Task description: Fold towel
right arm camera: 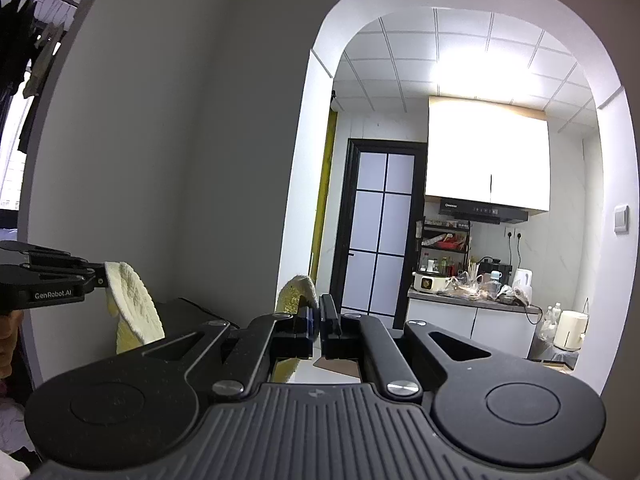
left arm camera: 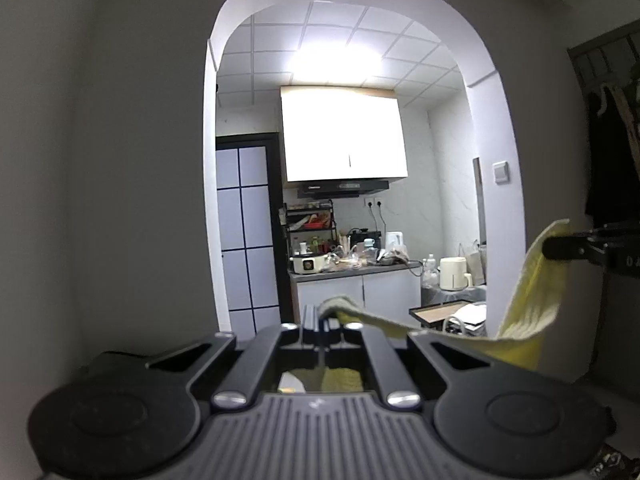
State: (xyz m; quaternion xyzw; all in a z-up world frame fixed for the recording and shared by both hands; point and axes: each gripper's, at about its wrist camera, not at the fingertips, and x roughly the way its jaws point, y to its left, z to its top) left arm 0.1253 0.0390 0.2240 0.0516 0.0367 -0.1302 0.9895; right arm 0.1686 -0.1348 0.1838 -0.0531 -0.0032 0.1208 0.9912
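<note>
A pale yellow waffle-textured towel [left arm camera: 532, 308] is held up in the air between both grippers. My left gripper [left arm camera: 322, 320] is shut on one corner of it, which pokes up above the fingertips. My right gripper [right arm camera: 318, 312] is shut on another corner [right arm camera: 294, 294]. In the left wrist view the right gripper [left arm camera: 560, 246] pinches the towel at the far right. In the right wrist view the left gripper [right arm camera: 102, 276] pinches the towel [right arm camera: 132, 304] at the far left. The towel sags between them; its lower part is hidden behind the gripper bodies.
Both cameras face an arched doorway into a kitchen with a cluttered counter [left arm camera: 352, 268], white cabinets [left arm camera: 344, 136] and a dark glass-panel door [right arm camera: 380, 232]. Grey walls flank the arch. A tray-like stand [left arm camera: 444, 312] is at the lower right. Clothes hang at the far left [right arm camera: 24, 60].
</note>
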